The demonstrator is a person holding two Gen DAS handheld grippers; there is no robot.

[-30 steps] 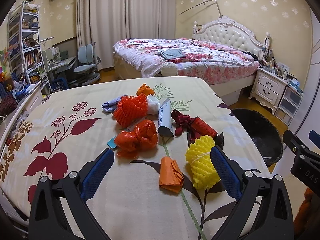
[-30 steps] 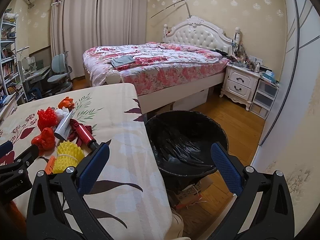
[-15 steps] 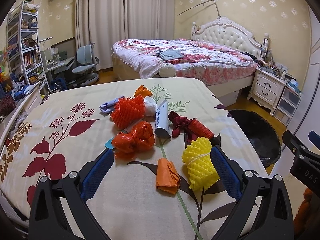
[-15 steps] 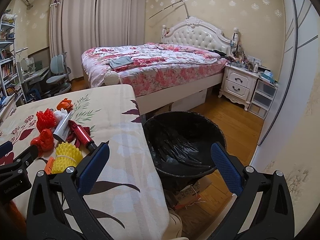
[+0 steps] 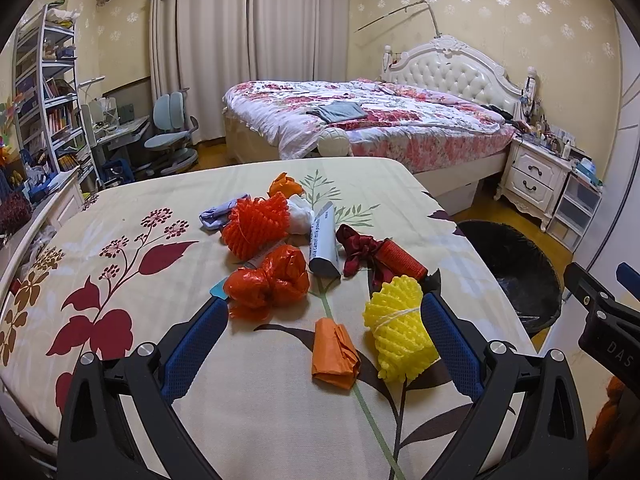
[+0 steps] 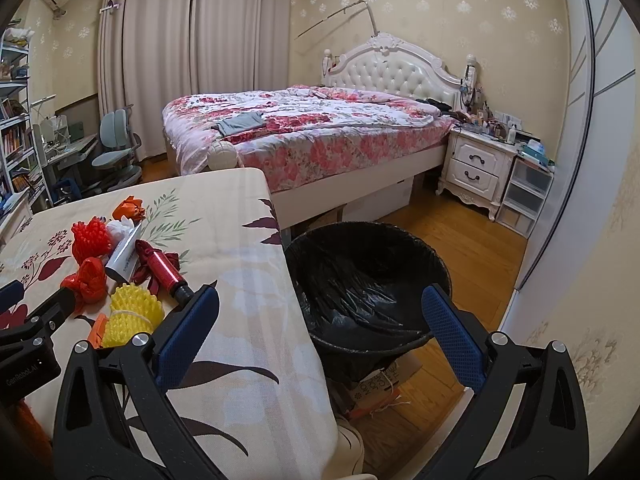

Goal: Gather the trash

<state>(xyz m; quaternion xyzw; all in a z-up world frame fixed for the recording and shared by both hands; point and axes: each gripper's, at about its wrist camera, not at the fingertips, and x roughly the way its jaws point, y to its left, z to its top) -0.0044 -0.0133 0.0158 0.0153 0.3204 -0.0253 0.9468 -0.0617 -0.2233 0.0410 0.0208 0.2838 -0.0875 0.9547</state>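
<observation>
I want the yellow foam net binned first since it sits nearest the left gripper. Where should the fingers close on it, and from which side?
Grip the yellow foam net at its waist, where a string cinches it narrower than the flared ends. Come down from above and the near side with the open left gripper, one finger on each flank. The orange paper wad lies close on its left, so keep that finger tight to the net.

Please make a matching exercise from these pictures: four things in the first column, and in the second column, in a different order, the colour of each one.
Things:
1. foam net nearest the left gripper
2. folded paper beside it
3. bin liner in front of the right gripper
4. ribbon bow by the tube

Colours:
a. black
b. dark red
c. yellow
d. orange

Pairs: 1-c, 2-d, 3-a, 4-b
</observation>
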